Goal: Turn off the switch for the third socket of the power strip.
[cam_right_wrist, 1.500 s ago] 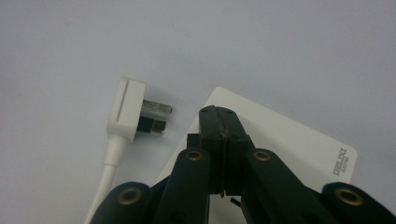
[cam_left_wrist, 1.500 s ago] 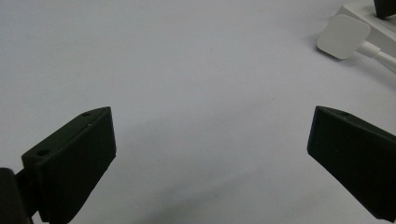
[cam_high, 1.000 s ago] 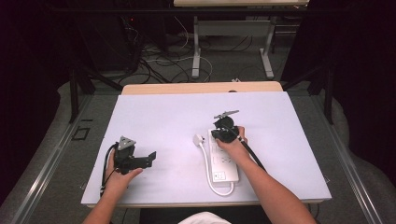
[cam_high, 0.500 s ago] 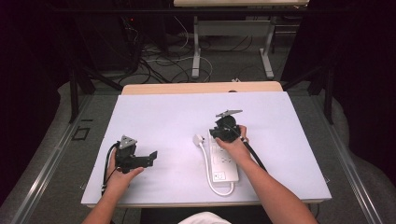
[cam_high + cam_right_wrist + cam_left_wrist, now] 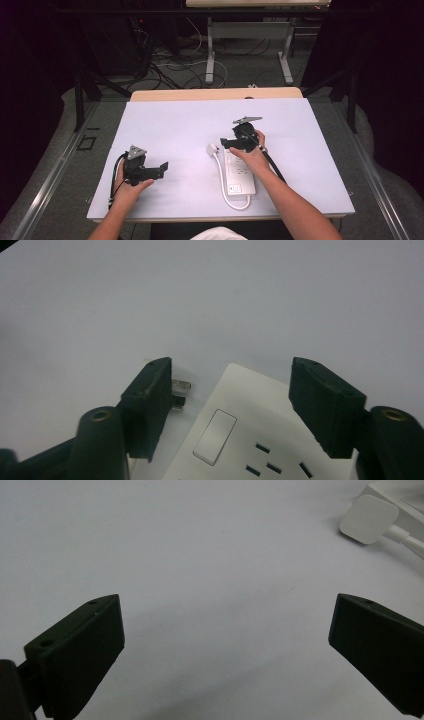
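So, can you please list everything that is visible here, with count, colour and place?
power strip: 1, white, on the sheet under the right hand
plug: 1, white, left of the strip's far end
cord: 1, white, looping round the strip's near end
sheet: 1, white, covering the table
table: 1, wood edge showing at the far side
left gripper: 1, black, open over bare sheet
right gripper: 1, black, jaws just opened, astride the strip's end

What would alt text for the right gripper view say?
The right gripper, its black jaws having just been opening with nothing pressed between them, straddles the end of a white plastic power strip with a rocker switch; metal plug prongs lie beside the left jaw on the white table.
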{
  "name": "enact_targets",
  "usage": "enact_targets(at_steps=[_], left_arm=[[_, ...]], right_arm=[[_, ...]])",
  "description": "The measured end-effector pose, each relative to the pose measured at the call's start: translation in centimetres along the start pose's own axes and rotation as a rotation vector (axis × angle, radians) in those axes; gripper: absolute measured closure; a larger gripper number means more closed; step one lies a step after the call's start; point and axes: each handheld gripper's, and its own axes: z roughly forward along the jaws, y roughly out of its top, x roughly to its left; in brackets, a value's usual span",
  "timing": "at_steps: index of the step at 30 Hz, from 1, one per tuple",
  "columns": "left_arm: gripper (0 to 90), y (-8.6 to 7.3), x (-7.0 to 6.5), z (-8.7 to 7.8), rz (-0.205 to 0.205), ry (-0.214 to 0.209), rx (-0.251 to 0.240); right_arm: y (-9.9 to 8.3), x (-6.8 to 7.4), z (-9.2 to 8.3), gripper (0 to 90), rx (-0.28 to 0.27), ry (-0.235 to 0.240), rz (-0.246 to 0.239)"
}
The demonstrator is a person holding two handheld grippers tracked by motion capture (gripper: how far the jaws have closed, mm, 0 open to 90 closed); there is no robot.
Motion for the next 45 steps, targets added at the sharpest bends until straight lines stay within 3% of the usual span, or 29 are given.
enact_targets(at_steps=[7,11,16,30,36,45], left_arm=[[1.2,0.0,0.0,0.0,-0.003,-0.001,0.002],[1.2,0.0,0.0,0.0,-0.004,-0.001,0.000],[1.2,0.0,0.0,-0.1,-0.003,-0.005,0.010],[1.2,-0.1,0.1,-0.1,0.000,0.000,0.002],[1.2,-0.1,0.0,0.0,-0.003,-0.001,-0.006],[1.2,0.0,0.1,-0.2,-0.005,-0.018,0.005]], right_arm=[[0.1,0.2,-0.3,15.9,-0.030,0.008,-0.015],[0.2,0.4,-0.7,15.4,-0.044,-0.005,-0.017],[0.2,0.3,-1.1,14.7,-0.025,-0.014,-0.018],[0.3,-0.1,-2.5,5.1,-0.023,0.005,-0.007],[0.2,-0.5,-3.1,0.0,-0.034,-0.001,-0.026],[-0.3,-1.0,-4.3,0.0,-0.037,-0.024,-0.055]])
